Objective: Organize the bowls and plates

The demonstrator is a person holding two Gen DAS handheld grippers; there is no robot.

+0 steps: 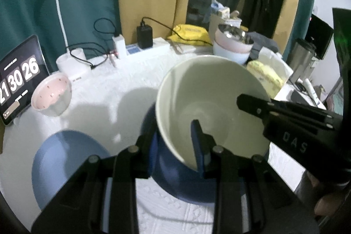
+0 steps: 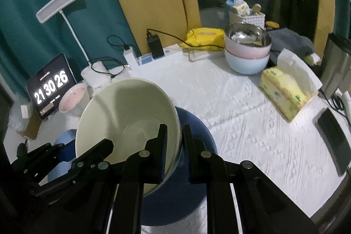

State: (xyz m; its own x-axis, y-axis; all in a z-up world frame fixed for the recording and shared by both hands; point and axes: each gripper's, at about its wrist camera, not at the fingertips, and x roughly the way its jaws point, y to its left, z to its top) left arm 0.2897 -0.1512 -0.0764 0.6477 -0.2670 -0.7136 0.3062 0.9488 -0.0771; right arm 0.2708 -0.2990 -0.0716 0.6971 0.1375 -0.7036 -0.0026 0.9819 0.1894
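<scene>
A: While both grippers are on it, list the stock, left to right.

B: Far left of the left gripper (image 1: 175, 142): pink bowl (image 1: 51, 94), loose on the table (image 1: 136, 71). Nearer left: pale blue plate (image 1: 65, 159), flat. Centre: cream bowl (image 1: 210, 106), tilted, held above a dark blue plate (image 1: 179, 185). Far right: stacked bowls (image 1: 233, 45).

A: Grips?

B: Left gripper pinches the cream bowl's near rim, one finger inside, one outside. Right gripper (image 2: 174, 144) is clamped on its rim likewise.

A: Handling?

B: Likely glazed ceramic: stiff, smooth, slippery, breakable, fairly heavy. Hold by the rim, at opposite sides. A one-sided pinch may let it swing.
</scene>
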